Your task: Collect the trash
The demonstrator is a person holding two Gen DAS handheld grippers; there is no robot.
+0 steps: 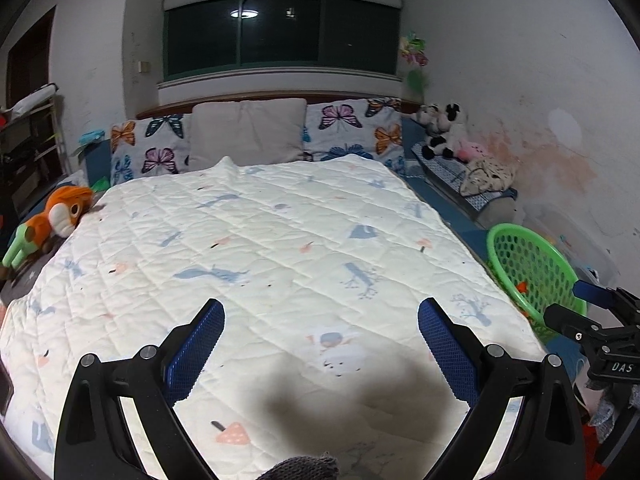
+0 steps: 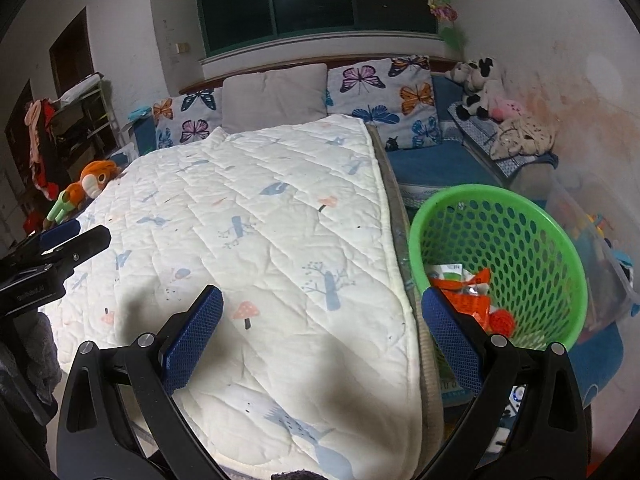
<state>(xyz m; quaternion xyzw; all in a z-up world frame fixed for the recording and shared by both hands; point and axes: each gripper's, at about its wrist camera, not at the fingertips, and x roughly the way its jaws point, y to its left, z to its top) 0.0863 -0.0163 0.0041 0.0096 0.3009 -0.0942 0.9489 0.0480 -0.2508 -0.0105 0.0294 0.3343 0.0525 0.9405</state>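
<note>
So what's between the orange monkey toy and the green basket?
Only the white quilt spreads between monkey toy and green basket, bare in both views.

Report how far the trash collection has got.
Done: orange and white wrappers already lie in the green basket beside the bed. In hand: nothing; the left claw and right claw are both open and empty above the quilt. Left: no loose trash shows on the quilt, so the job looks nearly finished.
</note>
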